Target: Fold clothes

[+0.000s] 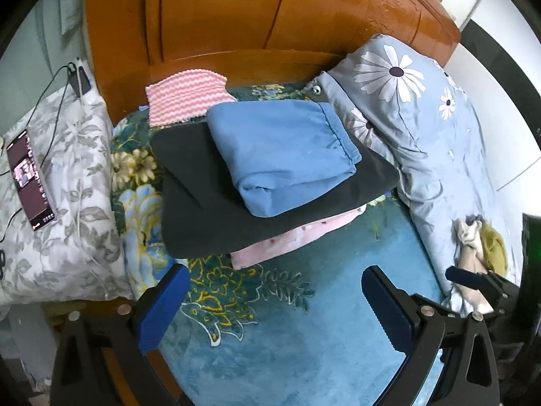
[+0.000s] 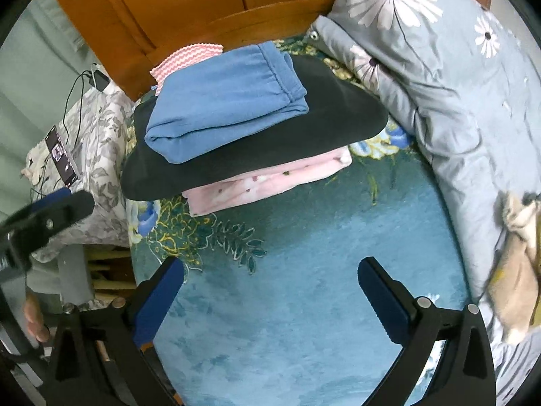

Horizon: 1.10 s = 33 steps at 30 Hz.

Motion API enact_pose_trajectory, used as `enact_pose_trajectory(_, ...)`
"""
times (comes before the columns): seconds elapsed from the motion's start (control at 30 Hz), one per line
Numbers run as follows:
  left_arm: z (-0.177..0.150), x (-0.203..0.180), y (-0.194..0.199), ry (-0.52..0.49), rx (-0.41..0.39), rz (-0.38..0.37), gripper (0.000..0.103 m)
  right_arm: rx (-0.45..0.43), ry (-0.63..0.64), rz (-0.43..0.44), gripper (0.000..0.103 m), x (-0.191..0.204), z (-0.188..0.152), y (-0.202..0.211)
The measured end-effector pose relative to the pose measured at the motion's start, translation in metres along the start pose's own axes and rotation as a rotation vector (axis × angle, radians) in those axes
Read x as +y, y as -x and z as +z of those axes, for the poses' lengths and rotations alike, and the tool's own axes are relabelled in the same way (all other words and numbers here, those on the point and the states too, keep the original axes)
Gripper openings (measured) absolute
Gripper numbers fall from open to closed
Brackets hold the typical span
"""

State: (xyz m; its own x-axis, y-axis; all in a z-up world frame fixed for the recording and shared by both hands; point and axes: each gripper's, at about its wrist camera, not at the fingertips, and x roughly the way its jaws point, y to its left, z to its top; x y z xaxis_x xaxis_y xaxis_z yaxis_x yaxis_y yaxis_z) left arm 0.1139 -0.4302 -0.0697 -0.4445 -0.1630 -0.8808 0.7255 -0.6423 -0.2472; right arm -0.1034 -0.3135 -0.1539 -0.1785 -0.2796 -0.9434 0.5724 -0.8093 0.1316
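Observation:
A stack of folded clothes lies on the blue floral bedspread (image 1: 287,331): folded blue trousers (image 1: 284,152) on top, a dark garment (image 1: 216,209) under them, a pink spotted one (image 1: 287,240) at the bottom. The stack also shows in the right wrist view, with the blue trousers (image 2: 223,101), dark garment (image 2: 270,145) and pink garment (image 2: 263,179). My left gripper (image 1: 274,291) is open and empty, just in front of the stack. My right gripper (image 2: 270,280) is open and empty, nearer me. A crumpled beige and olive garment (image 1: 480,240) lies at the right on the quilt.
A pink-and-white striped cloth (image 1: 184,96) lies behind the stack against the wooden headboard (image 1: 253,23). A flower-print quilt (image 1: 422,108) runs along the right. A grey floral pillow (image 1: 71,182) with a phone (image 1: 28,179) and cables lies at the left.

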Motion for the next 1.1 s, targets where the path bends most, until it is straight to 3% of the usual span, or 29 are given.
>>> enact_pose_trajectory(0.2,0.004,-0.008,0.011,-0.019,-0.025,-0.068,0.103,-0.063,0.032,-0.045,0.103,0.006,-0.005,0.015)
enact_pose_trajectory(0.53,0.000,-0.018,0.009,-0.013,-0.034,0.069,0.103,-0.136,0.089,-0.107,0.103,0.016,-0.007,0.028)
enact_pose_trajectory(0.63,-0.006,-0.019,-0.001,-0.024,-0.003,0.080,0.103,-0.144,0.097,-0.114,0.103,0.017,-0.008,0.026)
enact_pose_trajectory(0.77,-0.009,-0.021,-0.003,-0.036,-0.037,0.075,0.103,-0.146,0.116,-0.127,0.103,0.018,-0.008,0.023)
enact_pose_trajectory(1.1,0.001,-0.008,-0.032,0.014,-0.022,0.134,0.103,-0.100,0.131,-0.131,0.103,0.011,0.000,-0.001)
